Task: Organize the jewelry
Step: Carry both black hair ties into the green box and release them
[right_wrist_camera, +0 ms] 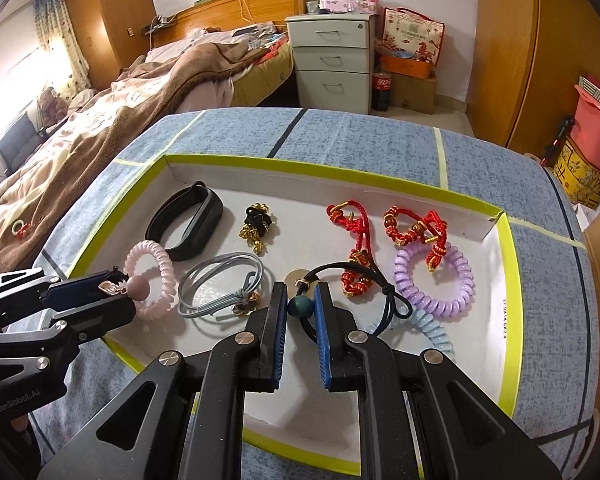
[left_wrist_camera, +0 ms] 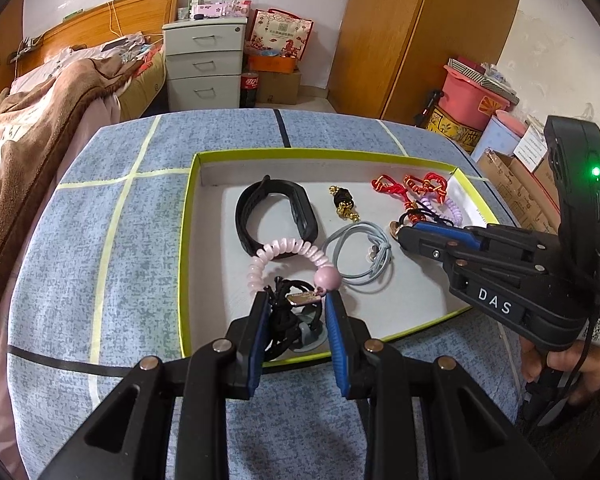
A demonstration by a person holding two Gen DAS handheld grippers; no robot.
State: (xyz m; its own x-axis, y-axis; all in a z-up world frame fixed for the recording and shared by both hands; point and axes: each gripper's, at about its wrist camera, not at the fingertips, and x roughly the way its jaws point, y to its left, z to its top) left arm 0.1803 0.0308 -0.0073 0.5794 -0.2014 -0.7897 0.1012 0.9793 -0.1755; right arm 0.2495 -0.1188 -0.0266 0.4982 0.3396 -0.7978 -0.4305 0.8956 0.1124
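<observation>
1. Jewelry lies in a shallow white tray [right_wrist_camera: 512,320] with a yellow-green rim, set on a blue checked tablecloth [left_wrist_camera: 100,240] at the centre of both views.
2. Tray contents, right wrist view:
   - black wristband [right_wrist_camera: 186,220], upper left of the tray;
   - black-and-gold charm [right_wrist_camera: 258,226], just right of the wristband;
   - two red cord bracelets [right_wrist_camera: 414,228] with gold beads, upper right;
   - purple coil tie [right_wrist_camera: 432,276], below the red cords;
   - pale blue coil tie [right_wrist_camera: 436,330], partly hidden behind the right gripper;
   - grey elastic tie [right_wrist_camera: 220,288], centre left;
   - pink coil tie [right_wrist_camera: 152,280] with a round pink bead, lower left;
   - dark elastic tie [right_wrist_camera: 352,284] with a teal bead [right_wrist_camera: 300,306], centre.
3. Left gripper [left_wrist_camera: 296,300]: jaws part-way closed around a bundle of black cord [left_wrist_camera: 284,312] carrying a small metal tag. Pad contact with the bundle cannot be confirmed. The pink bead sits at the right fingertip.
4. Right gripper [right_wrist_camera: 300,300]: blue-padded jaws are narrowly spaced with the teal bead between them; the bead appears clamped. The elastic loops out on both sides.
5. Readable markings:
   - "DAS" on the right gripper body, right of the left wrist view;
   - "GenRobot.AI" on the left gripper body, lower left of the right wrist view;
   - small printed digits on the tray's right inner wall, not legible.
</observation>
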